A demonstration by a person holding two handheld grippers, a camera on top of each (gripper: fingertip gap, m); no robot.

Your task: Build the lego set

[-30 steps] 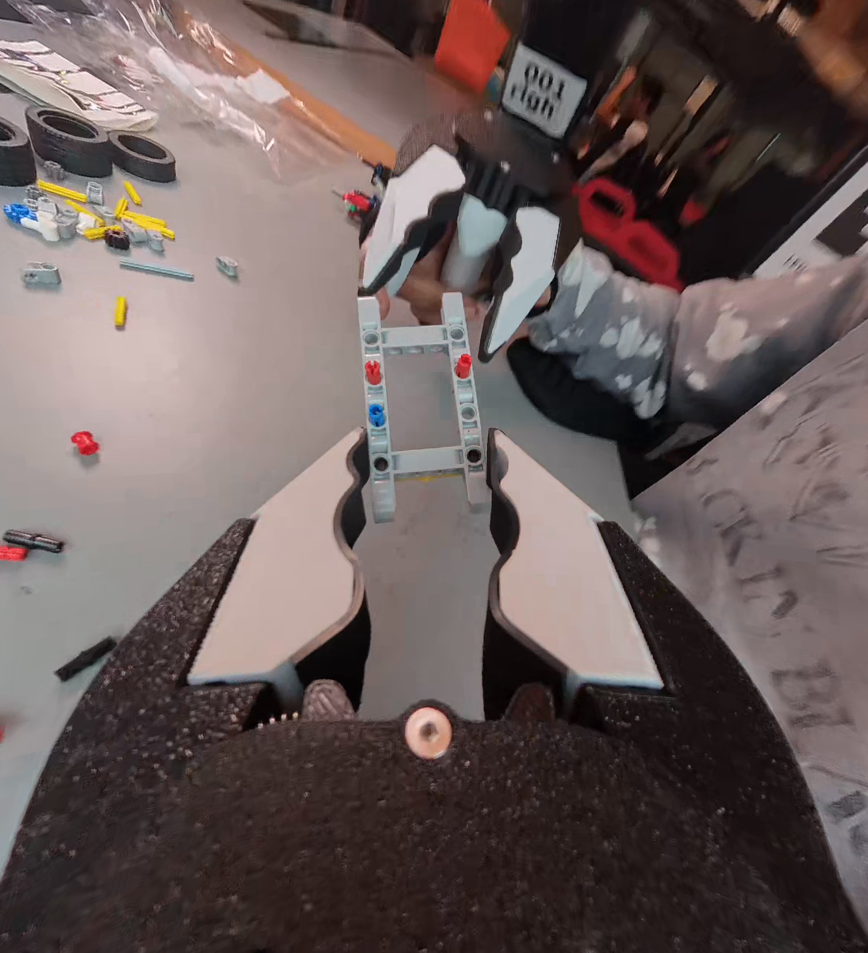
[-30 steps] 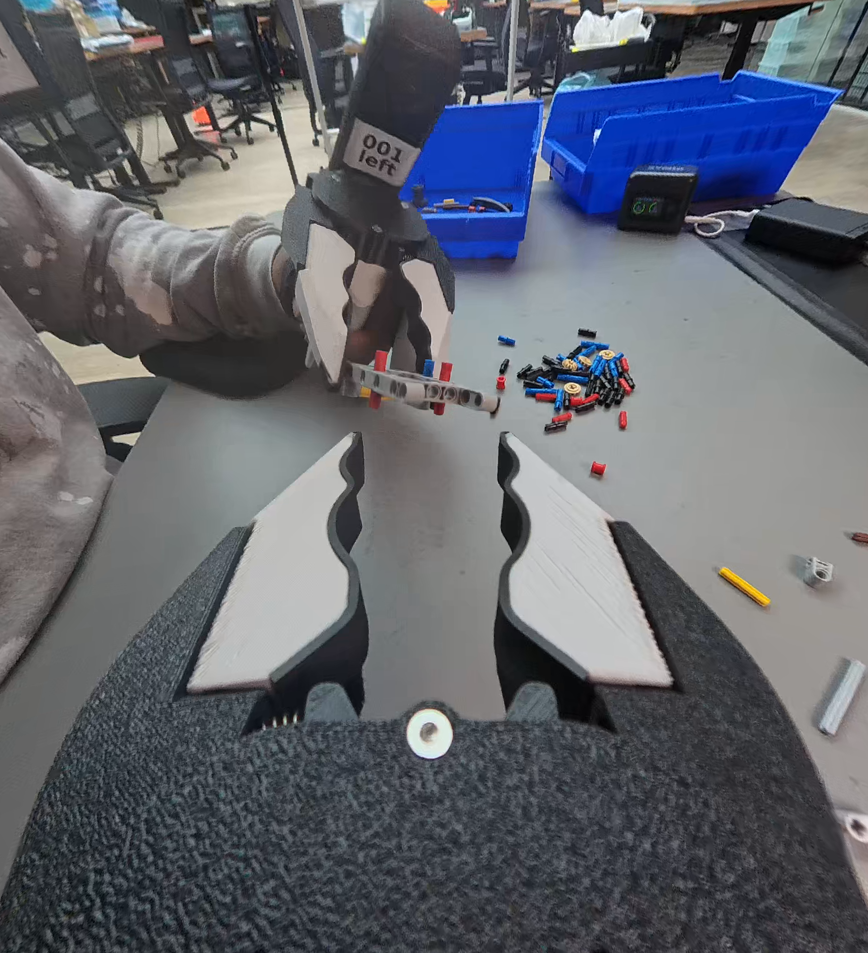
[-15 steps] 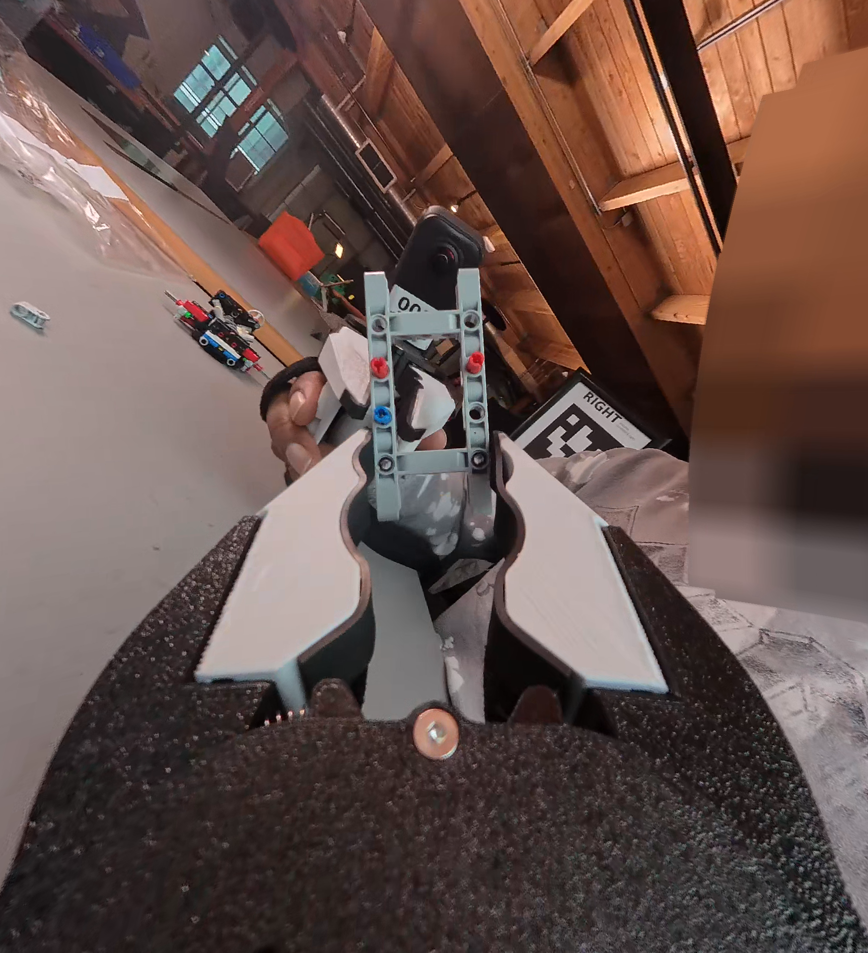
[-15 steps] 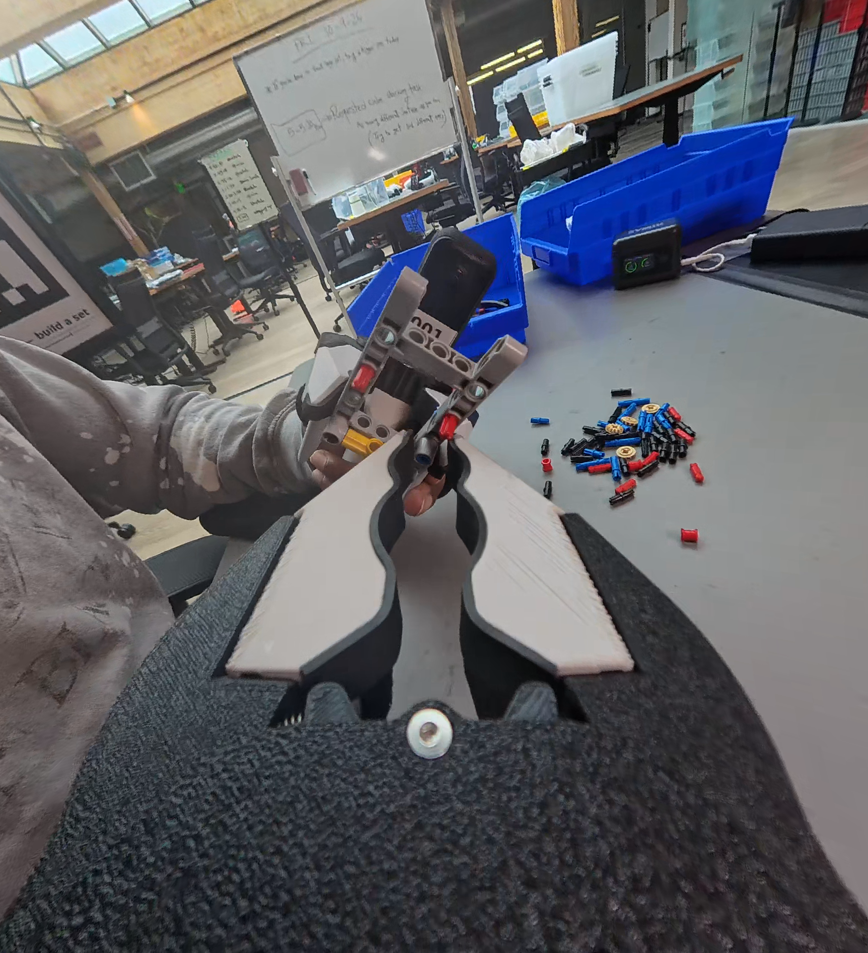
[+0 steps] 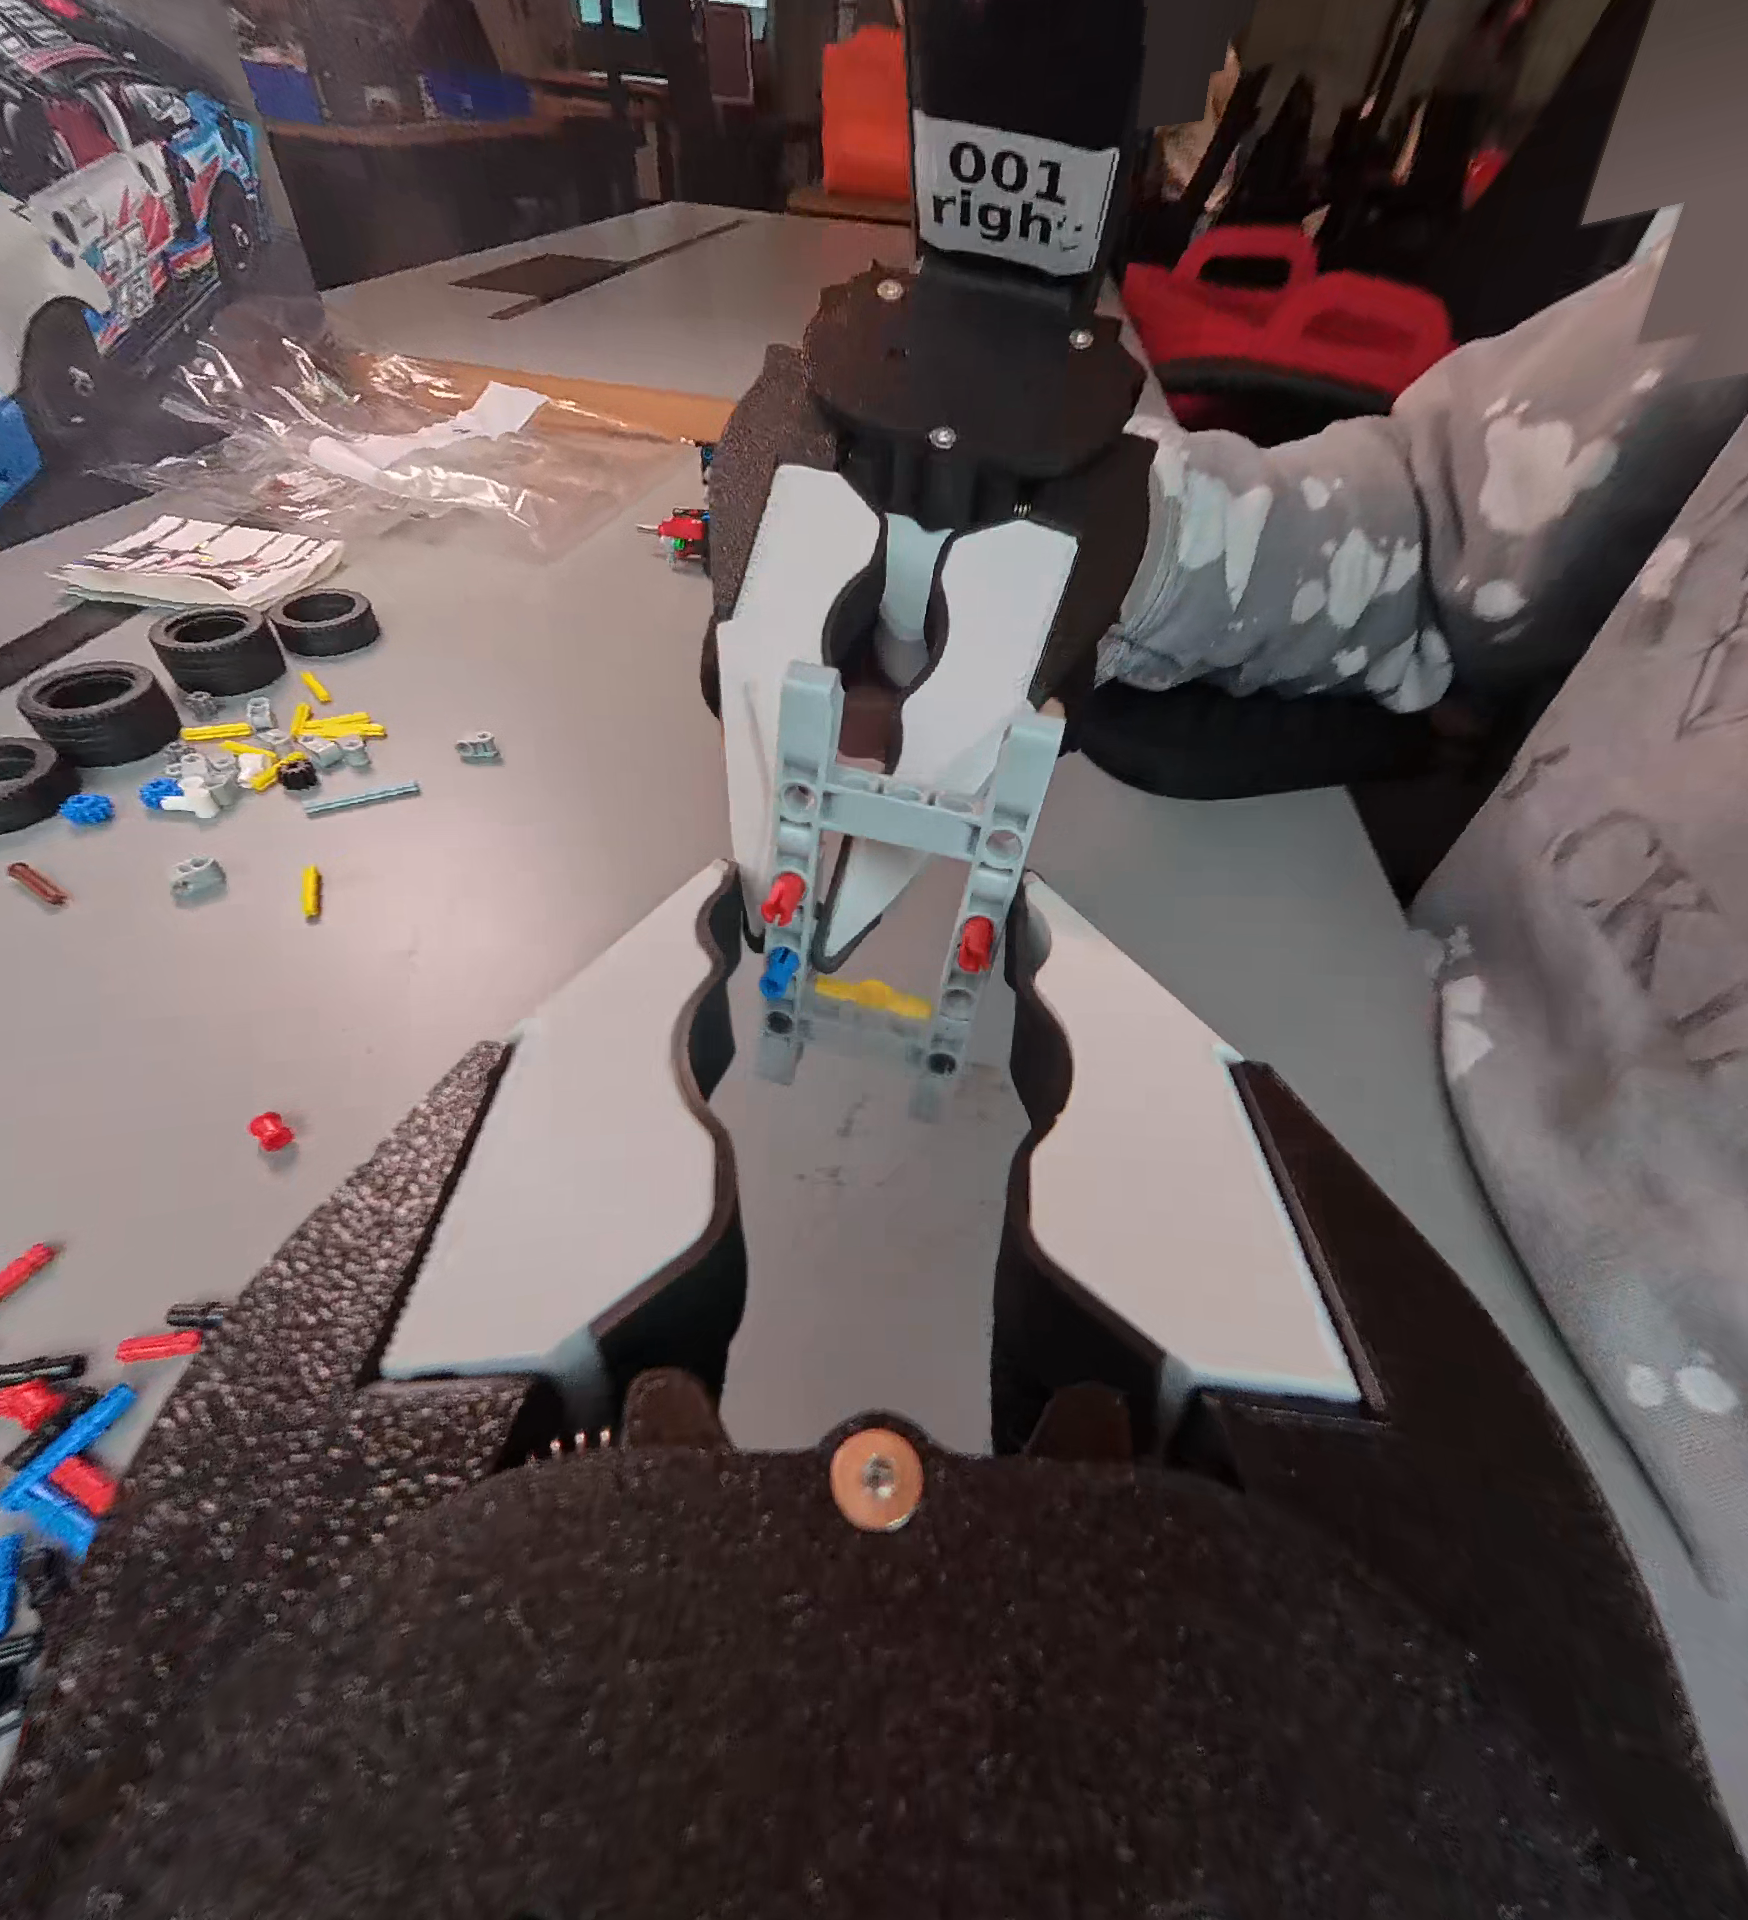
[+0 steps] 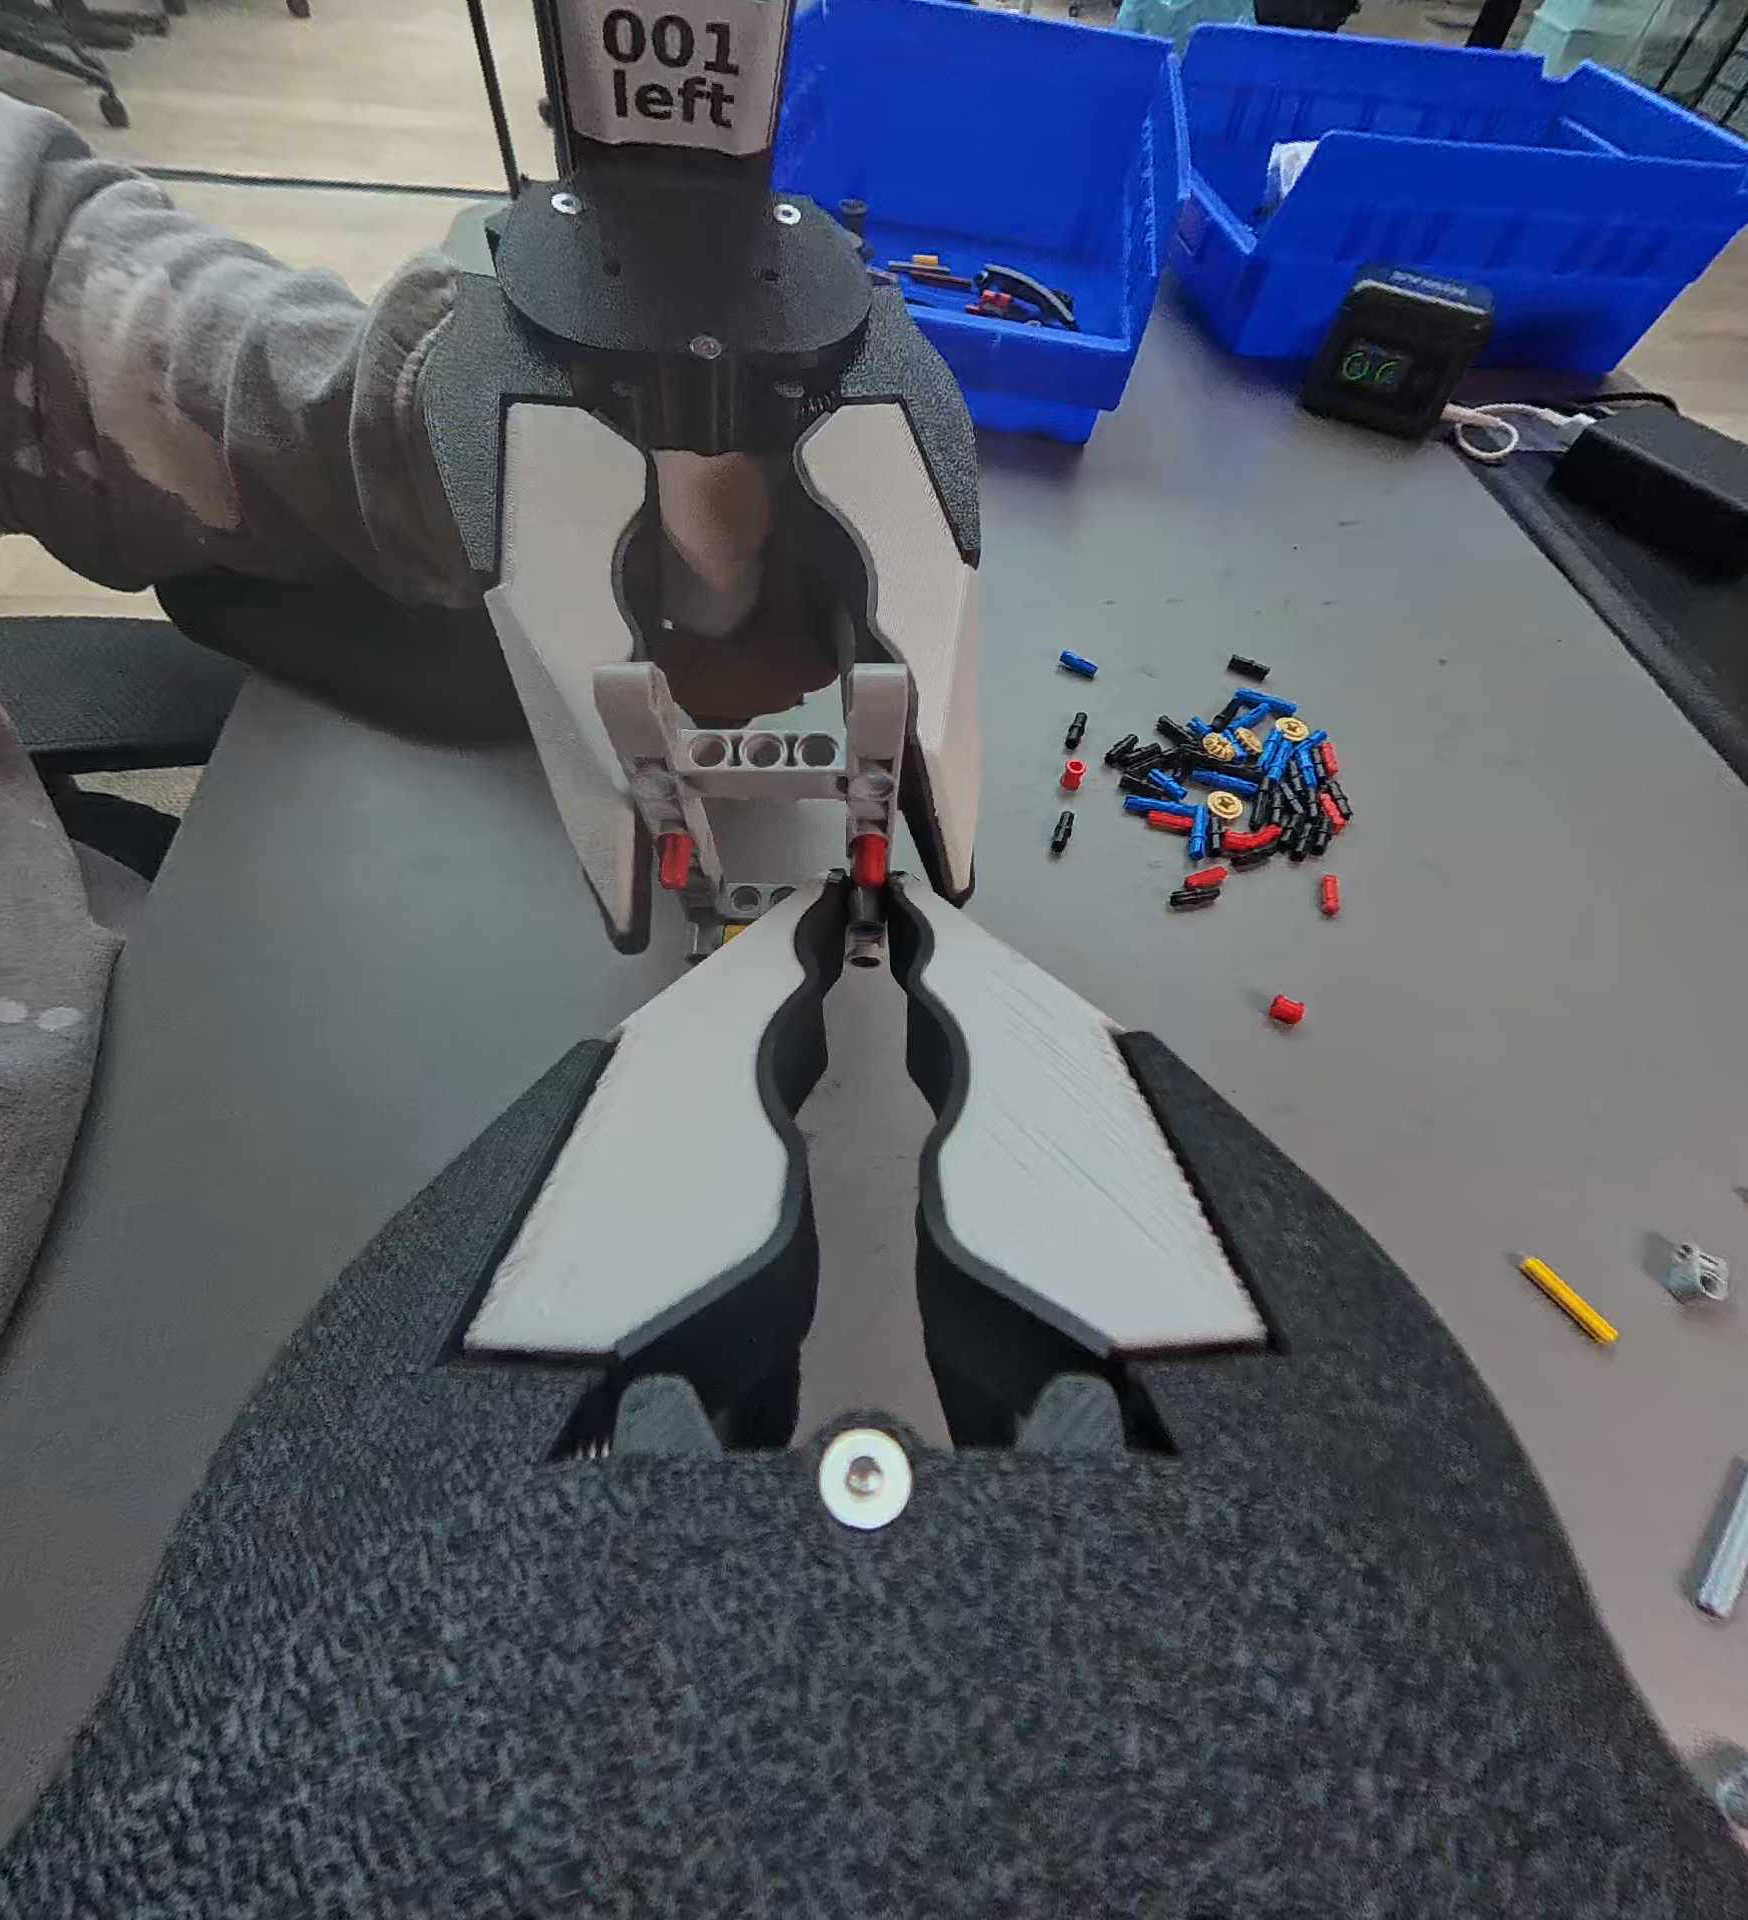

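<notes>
A grey ladder-shaped Lego frame [image 5: 901, 816] with red and blue pins and a yellow piece is clamped between the tips of my left gripper [image 5: 875, 904], just above the grey table [image 5: 485, 1039]. In the right wrist view the frame [image 6: 761, 750] stands upright between the left gripper's fingers [image 6: 558, 623]. My right gripper [image 6: 865, 888] is nearly closed on a small black pin [image 6: 865, 920] and holds it at the frame's lower right beam, just below a red pin [image 6: 868, 857]. The right gripper [image 5: 854, 883] faces me in the left wrist view.
Black tyres [image 5: 101, 712] and loose yellow, grey and blue parts [image 5: 267, 748] lie far left beside a plastic bag [image 5: 413, 457]. A heap of black, blue and red pins [image 6: 1234, 790] lies right of the frame. Two blue bins [image 6: 984, 208] stand behind. The grippers are tip to tip, or close to it.
Both grippers have come back down from a raised, tilted pose to just above the table. The right gripper, open a second ago, now pinches a black pin against the frame.
</notes>
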